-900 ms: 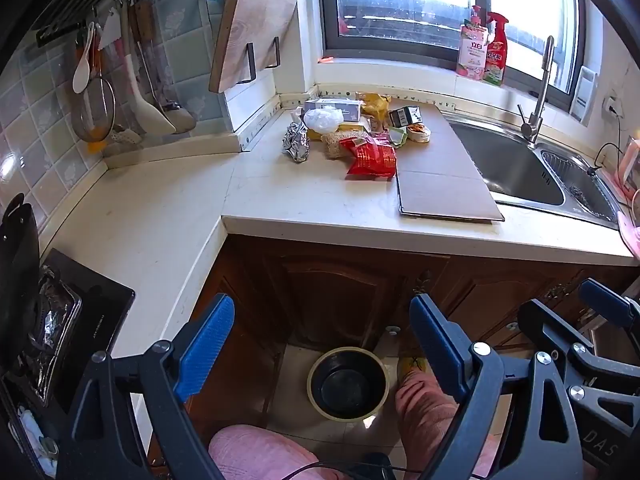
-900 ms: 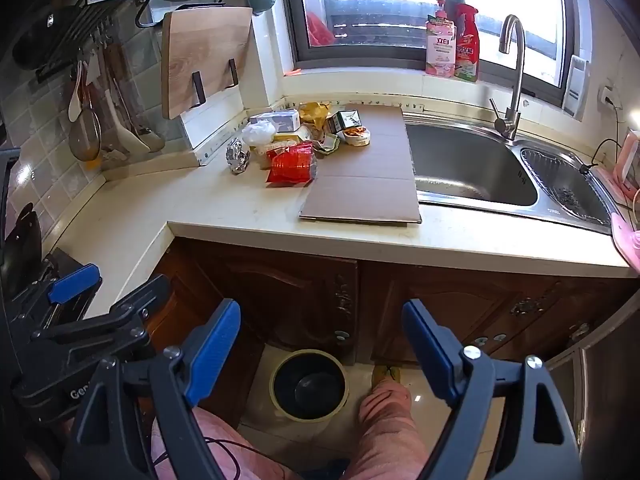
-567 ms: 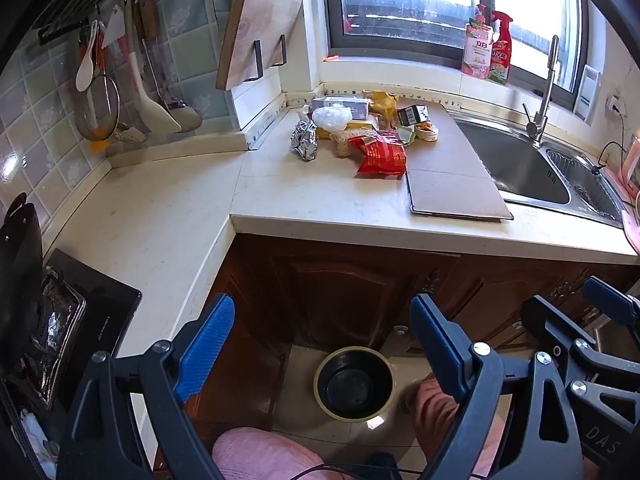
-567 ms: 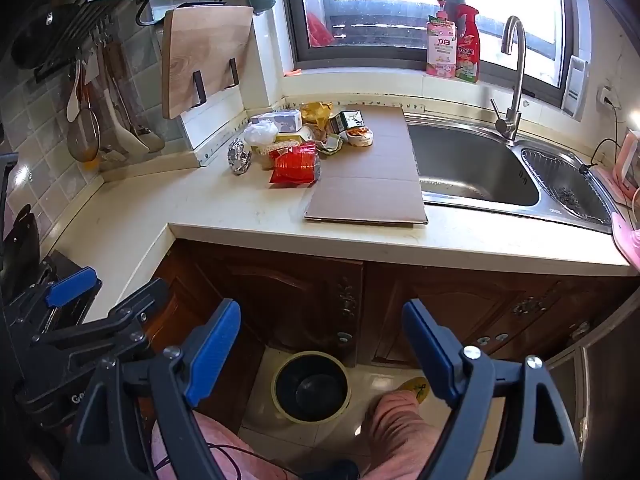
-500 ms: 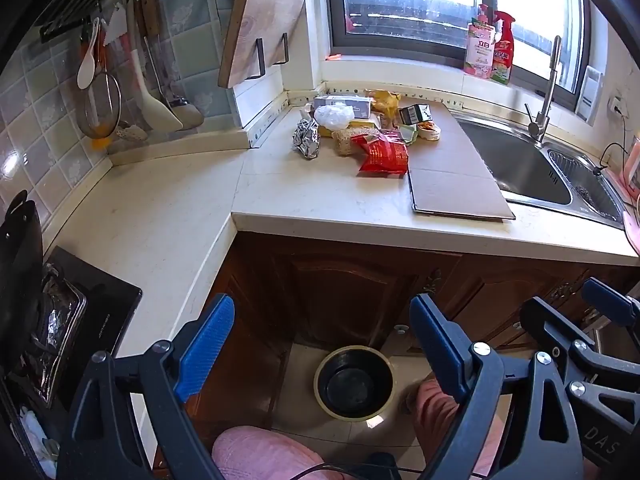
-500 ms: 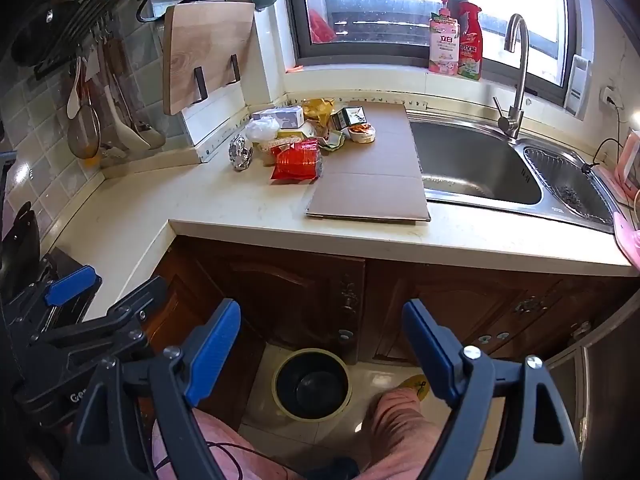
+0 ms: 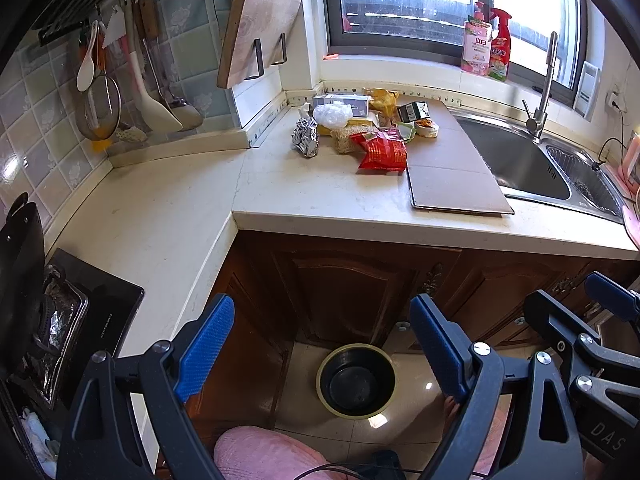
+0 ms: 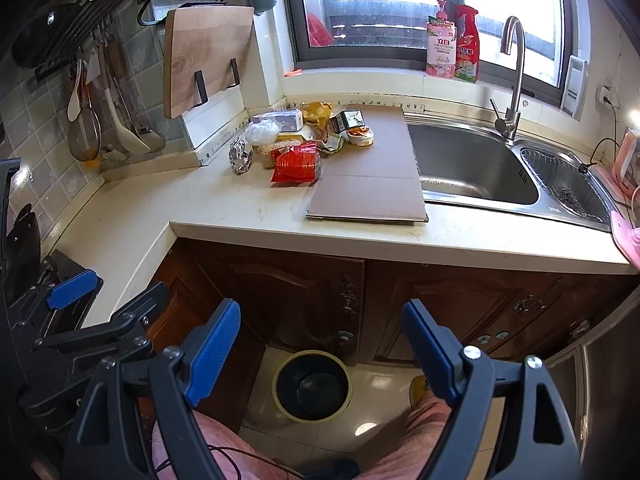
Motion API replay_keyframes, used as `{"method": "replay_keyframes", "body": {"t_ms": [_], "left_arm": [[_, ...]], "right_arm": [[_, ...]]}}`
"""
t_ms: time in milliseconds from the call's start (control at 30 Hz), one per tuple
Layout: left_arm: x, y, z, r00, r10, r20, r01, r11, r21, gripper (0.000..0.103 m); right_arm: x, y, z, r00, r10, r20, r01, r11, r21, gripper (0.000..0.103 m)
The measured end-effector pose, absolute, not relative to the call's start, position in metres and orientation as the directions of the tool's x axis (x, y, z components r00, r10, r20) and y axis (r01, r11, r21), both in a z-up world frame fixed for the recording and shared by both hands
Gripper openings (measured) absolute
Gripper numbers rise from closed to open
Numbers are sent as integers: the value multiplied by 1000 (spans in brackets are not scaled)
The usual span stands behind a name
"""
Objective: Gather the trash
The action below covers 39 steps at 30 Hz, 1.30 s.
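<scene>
A heap of trash lies at the back of the counter: a red snack bag (image 7: 382, 151) (image 8: 297, 163), a crumpled foil ball (image 7: 306, 138) (image 8: 241, 156), a white plastic wad (image 7: 332, 115) (image 8: 262, 131) and several wrappers and small boxes. Beside the heap a flat cardboard sheet (image 7: 452, 168) (image 8: 374, 168) lies on the counter. On the floor by the cabinet stands a round bin (image 7: 357, 380) (image 8: 312, 385) with a dark inside. My left gripper (image 7: 322, 354) and right gripper (image 8: 320, 352) hang open above the floor, well short of the counter, holding nothing.
A steel sink (image 8: 472, 168) with a tap (image 8: 514, 76) sits right of the cardboard. A cutting board (image 8: 204, 60) and hanging utensils (image 7: 132, 80) line the wall. A black stove (image 7: 60, 328) is at the left. The person's pink-clad legs (image 7: 272, 456) are below.
Both views have drifted slightly toward the counter and to the left; the bin and trash appear shifted a little right. Both grippers stay open and empty.
</scene>
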State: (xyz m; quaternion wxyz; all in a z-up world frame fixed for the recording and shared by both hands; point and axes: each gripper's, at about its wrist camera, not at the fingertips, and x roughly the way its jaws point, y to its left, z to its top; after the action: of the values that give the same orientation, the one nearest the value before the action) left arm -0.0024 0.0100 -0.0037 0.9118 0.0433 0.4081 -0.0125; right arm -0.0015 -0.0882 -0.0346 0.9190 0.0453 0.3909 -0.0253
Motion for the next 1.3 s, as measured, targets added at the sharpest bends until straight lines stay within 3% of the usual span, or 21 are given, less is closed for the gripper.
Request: {"method": "replay_keyframes", "body": {"t_ms": [1300], "left_arm": [[-2,16,9,696,21,-718,49,996,76,88]], "right_arm": [[-2,-79,-21,734,-35,-678,74,997,29,84]]}}
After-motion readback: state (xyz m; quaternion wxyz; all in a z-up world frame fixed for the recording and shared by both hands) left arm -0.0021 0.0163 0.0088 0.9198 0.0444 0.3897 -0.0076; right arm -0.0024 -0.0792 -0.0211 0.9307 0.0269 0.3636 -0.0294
